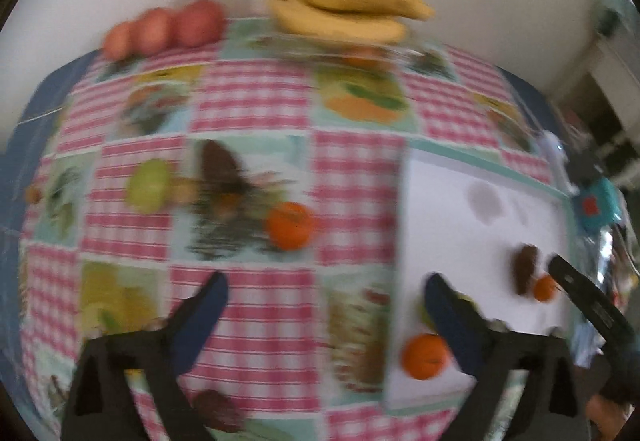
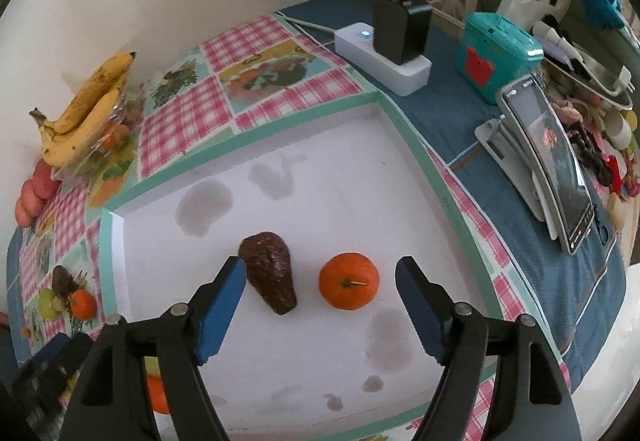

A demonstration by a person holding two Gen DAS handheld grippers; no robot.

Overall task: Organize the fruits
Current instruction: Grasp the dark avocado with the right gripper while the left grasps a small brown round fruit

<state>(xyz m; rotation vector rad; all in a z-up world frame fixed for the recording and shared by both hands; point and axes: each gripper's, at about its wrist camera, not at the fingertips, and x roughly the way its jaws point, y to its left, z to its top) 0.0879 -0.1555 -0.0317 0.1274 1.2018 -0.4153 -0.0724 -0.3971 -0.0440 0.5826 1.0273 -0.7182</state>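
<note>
In the right wrist view, the right hand-held gripper (image 2: 320, 305) is seen spread open at lower centre, an avocado (image 2: 269, 272) and a tangerine (image 2: 348, 280) lying unpressed between its jaws on the white tray (image 2: 320, 169); the left hand-held gripper (image 1: 324, 317) is likewise wide open, nothing held

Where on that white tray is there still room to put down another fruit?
The white tray's far half, between its mint rim and the avocado and orange, is bare. So is the near right corner. The near left corner is crowded with another orange and the left fingers.
</note>
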